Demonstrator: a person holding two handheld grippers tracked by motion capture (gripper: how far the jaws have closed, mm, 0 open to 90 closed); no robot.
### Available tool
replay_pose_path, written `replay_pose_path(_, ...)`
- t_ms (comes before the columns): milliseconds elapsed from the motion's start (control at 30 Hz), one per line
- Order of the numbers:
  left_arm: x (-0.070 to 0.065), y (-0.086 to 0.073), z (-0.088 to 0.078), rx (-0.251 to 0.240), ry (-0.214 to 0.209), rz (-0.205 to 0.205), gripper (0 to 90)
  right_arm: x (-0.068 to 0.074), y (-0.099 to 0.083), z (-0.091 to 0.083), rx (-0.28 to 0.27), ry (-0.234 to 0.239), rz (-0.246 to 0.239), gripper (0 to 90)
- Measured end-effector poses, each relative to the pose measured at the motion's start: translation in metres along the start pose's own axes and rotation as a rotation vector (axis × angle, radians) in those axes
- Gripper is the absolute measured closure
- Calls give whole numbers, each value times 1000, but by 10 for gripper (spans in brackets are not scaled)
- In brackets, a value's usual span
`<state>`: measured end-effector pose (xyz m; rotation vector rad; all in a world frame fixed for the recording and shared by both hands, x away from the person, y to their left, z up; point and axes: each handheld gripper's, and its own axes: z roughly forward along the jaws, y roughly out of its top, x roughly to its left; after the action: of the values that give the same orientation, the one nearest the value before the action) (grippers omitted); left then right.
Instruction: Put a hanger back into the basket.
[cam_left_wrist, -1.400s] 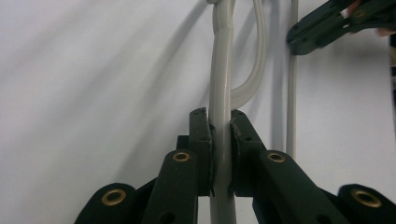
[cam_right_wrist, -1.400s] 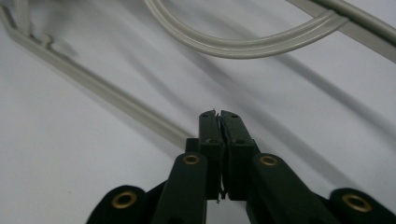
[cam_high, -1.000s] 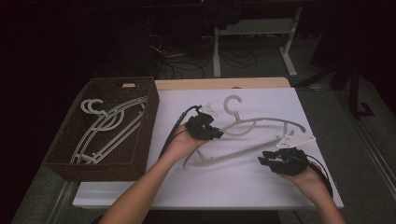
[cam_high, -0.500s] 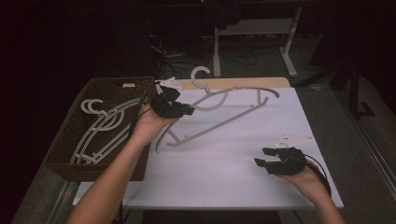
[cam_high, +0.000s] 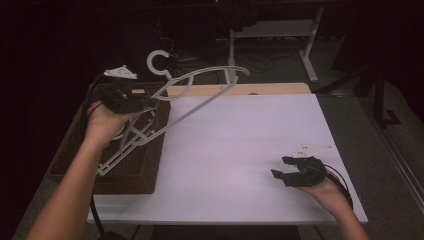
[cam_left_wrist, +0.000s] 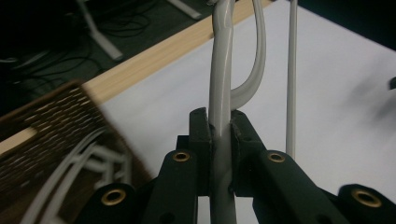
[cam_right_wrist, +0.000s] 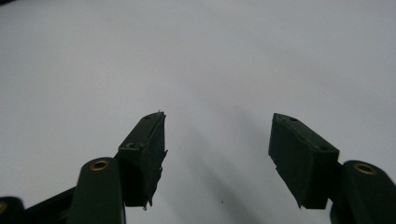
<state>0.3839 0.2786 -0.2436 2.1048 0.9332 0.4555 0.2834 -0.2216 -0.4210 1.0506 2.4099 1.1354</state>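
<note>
White plastic hanger (cam_high: 197, 85), clamped in the left gripper (cam_high: 134, 102), hangs in the air above the near edge of a brown wicker basket (cam_high: 130, 172). The jaws pinch one grey-white bar of the hanger tightly; in the left gripper view that bar (cam_left_wrist: 220, 93) runs straight up from between the two black pads, with a curved arm branching off just beyond the jaw tips and a thin straight rod standing a little to one side of them. From the grip, the hook (cam_high: 159, 61) sticks up and the long shoulder reaches out past the jaws over the white tabletop (cam_high: 240, 150). More hangers (cam_high: 125, 145) of the same pale colour lie inside the basket, below and behind the jaws.

Well apart from all this, the right gripper (cam_high: 286, 174) rests low over the white surface, held in the person's right hand. Its jaws have just been opening and now stand spread, with only bare white tabletop between and ahead of them in the right gripper view (cam_right_wrist: 217, 154). A strip of light wood (cam_high: 240, 89) borders the far side of the table.
</note>
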Motion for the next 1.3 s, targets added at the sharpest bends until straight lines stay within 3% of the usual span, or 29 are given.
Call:
replay_pose_path(367, 68, -46, -55, -7, 173, -115, 818, -1, 0, 2, 5, -17, 3, 313)
replay_pose_path(667, 103, -87, -69, 39, 259, -187, 818, -2, -1, 2, 11, -29, 8, 290)
replay_pose_path(867, 116, -108, -61, 71, 256, -203, 817, -3, -1, 3, 15, -35, 6, 288)
replay_pose_path(1100, 122, -119, -46, 114, 243, -205, 817, -4, -2, 3, 16, -43, 8, 288)
replay_pose_path(1300, 128, -125, -54, 103, 253, -226, 818, -5, -3, 1, 15, -51, 13, 288)
